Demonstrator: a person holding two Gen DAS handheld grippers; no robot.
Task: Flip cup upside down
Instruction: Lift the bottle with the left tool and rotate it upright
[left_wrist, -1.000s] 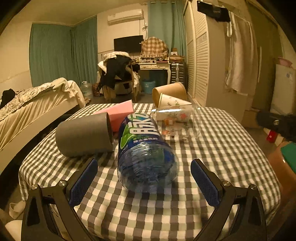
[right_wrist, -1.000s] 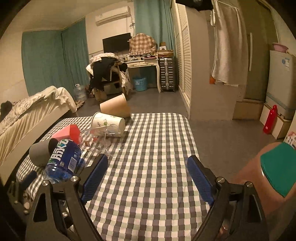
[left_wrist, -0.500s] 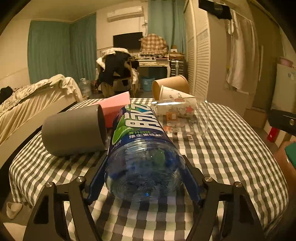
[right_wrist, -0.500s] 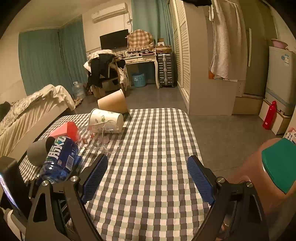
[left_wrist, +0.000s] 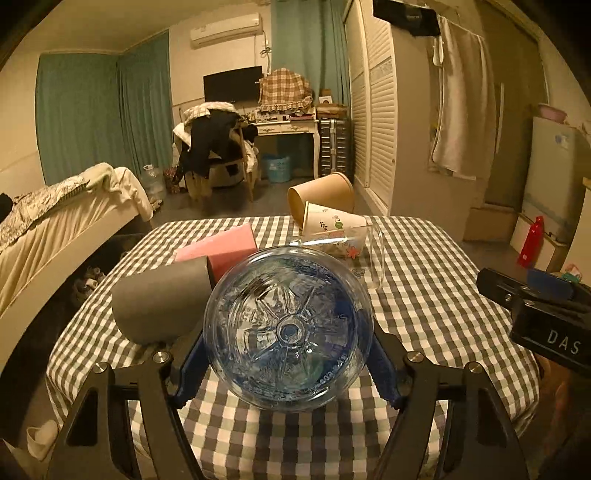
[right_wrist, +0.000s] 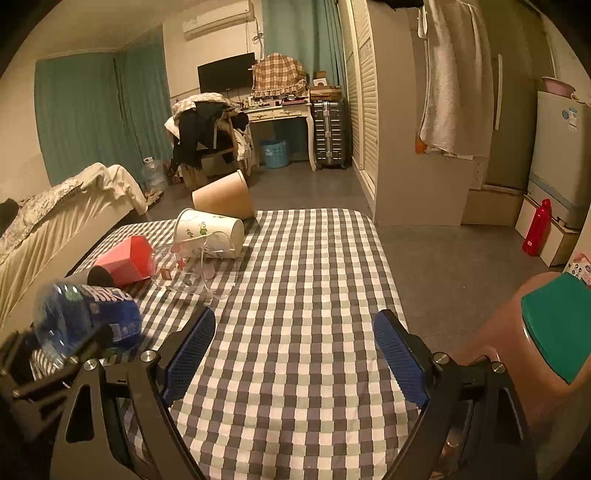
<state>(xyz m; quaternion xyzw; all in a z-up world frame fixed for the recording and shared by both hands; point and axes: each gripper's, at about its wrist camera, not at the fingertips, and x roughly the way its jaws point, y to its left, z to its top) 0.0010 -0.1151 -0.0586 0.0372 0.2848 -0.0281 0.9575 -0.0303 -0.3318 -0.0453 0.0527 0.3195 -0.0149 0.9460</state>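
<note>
Left wrist: left gripper (left_wrist: 288, 363) clamps water bottle (left_wrist: 288, 325).

Clear blue-labelled plastic bottle (left_wrist: 288, 328), turned sideways.
Its ribbed base faces the left wrist camera; a grey cylindrical cup (left_wrist: 159, 302) lies tipped just beside.

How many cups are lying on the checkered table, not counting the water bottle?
5. Grey cup nearest, beside the bottle; pink cup behind it; clear glass cup in the middle; white floral paper cup behind that; brown paper cup at the far edge. More may be hidden.
</note>
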